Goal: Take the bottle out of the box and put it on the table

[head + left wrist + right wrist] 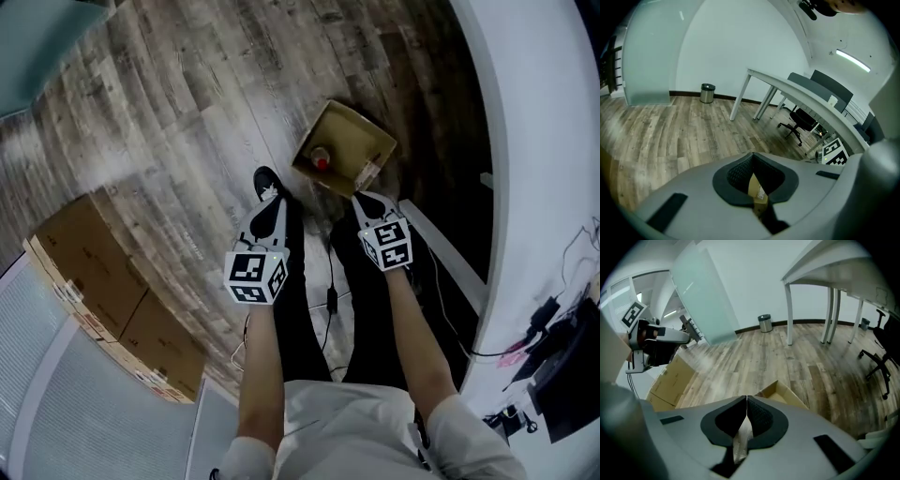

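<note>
The left gripper (270, 194) and right gripper (371, 200), jaws together, hang over the wood floor (187, 112), where the open box (375, 141) holding the bottle (321, 161) sits beside the white table (534, 187).

An open-plan office, as we read it.

We see a long white desk (787, 85) on slim white legs sweeping through the room, with a black swivel chair (800, 123) on a star base at it and grey and dark panels (827, 83) rising above its top. A grey wood-plank floor (670, 126) runs throughout. A frosted glass partition (647, 61) closes one side, and a small metal bin (707, 93) stands by the white wall next to it. A strip light (853, 61) glows in the ceiling. In the head view we make out black cables and devices (562, 361) on the desk, and closed cardboard cartons (103, 281) stacked on the floor beside the glass.
</note>
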{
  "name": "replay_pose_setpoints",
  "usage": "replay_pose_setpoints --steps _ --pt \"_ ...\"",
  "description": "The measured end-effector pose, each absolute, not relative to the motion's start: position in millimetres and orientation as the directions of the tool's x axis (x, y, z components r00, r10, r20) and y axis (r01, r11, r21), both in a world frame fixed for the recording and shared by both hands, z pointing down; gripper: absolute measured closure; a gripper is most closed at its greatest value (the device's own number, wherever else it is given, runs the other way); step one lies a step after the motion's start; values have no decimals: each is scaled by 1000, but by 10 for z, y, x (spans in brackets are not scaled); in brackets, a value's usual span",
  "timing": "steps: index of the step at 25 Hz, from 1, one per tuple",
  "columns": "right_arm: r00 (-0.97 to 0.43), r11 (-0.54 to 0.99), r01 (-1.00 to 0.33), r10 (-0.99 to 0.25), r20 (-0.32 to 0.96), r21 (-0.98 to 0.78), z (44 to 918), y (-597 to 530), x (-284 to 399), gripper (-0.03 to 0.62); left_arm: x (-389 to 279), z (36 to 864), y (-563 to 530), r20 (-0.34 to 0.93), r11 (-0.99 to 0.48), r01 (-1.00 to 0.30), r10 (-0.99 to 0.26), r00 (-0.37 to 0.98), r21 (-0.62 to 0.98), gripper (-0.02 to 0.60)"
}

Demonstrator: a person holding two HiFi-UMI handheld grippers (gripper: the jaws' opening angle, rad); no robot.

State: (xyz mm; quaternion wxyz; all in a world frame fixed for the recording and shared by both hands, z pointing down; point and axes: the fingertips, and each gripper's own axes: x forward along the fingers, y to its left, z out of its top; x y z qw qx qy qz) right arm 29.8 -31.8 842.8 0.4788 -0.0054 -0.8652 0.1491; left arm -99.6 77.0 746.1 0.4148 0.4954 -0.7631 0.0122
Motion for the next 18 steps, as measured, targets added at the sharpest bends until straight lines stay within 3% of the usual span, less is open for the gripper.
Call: replay_pose_setpoints --steps 12,18 --pt "-430 981 -44 153 890 -190 9788 -95 136 551 -735 8804 868 658 395 -815 -752 -22 424 568" --pt "-375 990 58 138 917 -125 10322 -47 -179 494 -952 9383 840 663 362 -838 -749 0 409 568"
